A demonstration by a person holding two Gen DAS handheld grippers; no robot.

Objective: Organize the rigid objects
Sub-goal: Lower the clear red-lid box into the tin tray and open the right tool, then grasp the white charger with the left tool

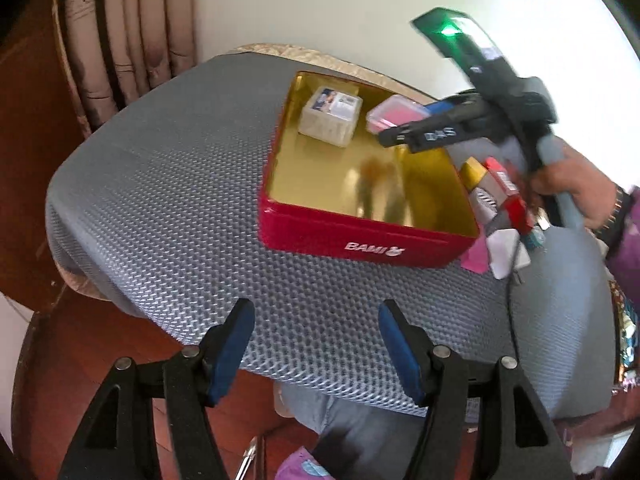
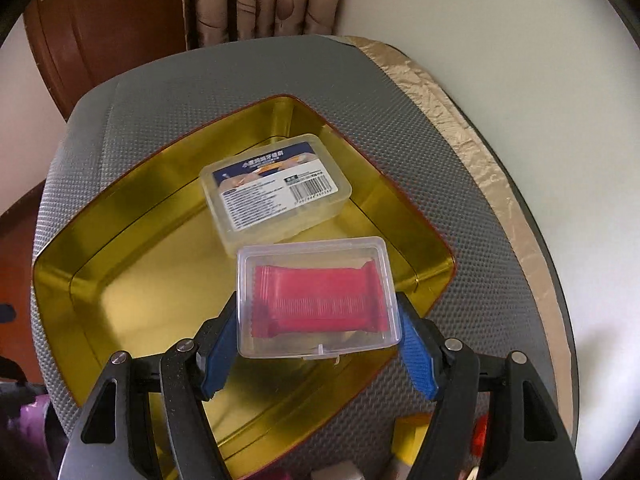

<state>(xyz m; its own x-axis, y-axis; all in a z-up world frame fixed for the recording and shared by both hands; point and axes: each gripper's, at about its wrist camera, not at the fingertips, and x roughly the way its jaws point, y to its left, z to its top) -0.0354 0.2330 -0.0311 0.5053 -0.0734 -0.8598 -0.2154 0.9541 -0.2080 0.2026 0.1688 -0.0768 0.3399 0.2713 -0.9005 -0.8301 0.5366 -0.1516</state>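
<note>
The small clear plastic box with a pink-red packet inside (image 2: pixel 318 300) was clamped between the blue pads of the right hand-held gripper (image 2: pixel 316 320) and hung over the gold interior of the red rectangular tin (image 1: pixel 360 236), just beside the clear labelled plastic box (image 2: pixel 276 192) that already lay in the tin. By my reading one item was stowed and a second about to be set down — while a heap of small red, gold, white and pink boxes (image 1: pixel 500 208) waited on the grey textured surface (image 1: pixel 180 208) beside the tin. The left hand-held gripper (image 1: pixel 316 344) hovered with its jaws apart and empty over the near edge of that surface.
</note>
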